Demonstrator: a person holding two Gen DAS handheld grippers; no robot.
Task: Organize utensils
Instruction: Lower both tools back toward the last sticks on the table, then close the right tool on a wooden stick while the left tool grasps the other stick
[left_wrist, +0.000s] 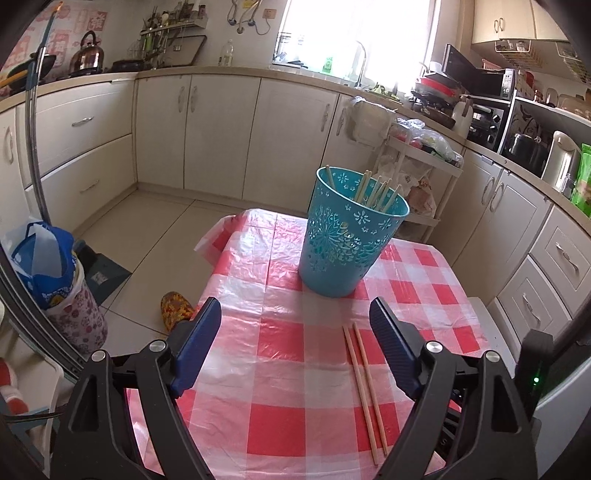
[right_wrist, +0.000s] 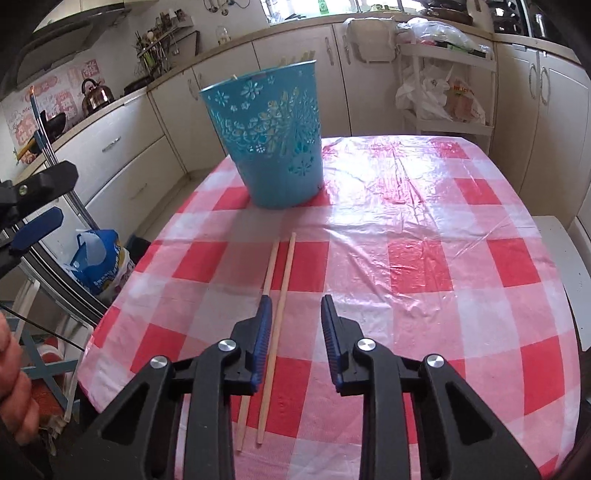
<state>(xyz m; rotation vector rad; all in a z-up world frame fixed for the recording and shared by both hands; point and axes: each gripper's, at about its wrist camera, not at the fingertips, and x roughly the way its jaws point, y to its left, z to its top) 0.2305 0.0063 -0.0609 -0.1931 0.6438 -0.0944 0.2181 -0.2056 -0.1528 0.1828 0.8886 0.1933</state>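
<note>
A teal perforated basket (left_wrist: 347, 240) (right_wrist: 273, 147) stands upright at the far side of the red-and-white checked table (left_wrist: 280, 369) (right_wrist: 424, 258), with several wooden chopsticks (left_wrist: 376, 188) inside. Two more chopsticks (left_wrist: 364, 384) (right_wrist: 283, 295) lie side by side on the cloth. My right gripper (right_wrist: 295, 299) hangs low over them, jaws apart. One chopstick runs between the fingers close to the left pad, and the other passes under the left finger. No pad presses on either. My left gripper (left_wrist: 295, 306) (right_wrist: 37, 206) is wide open and empty, with the pair just inside its right finger.
Cream kitchen cabinets line the walls behind the table. On the floor to the left are a bin with a blue-and-white bag (left_wrist: 48, 266) and a patterned slipper (left_wrist: 175, 308). A white trolley (left_wrist: 417, 166) stands behind the basket. A white stool (right_wrist: 565, 266) sits at the table's right edge.
</note>
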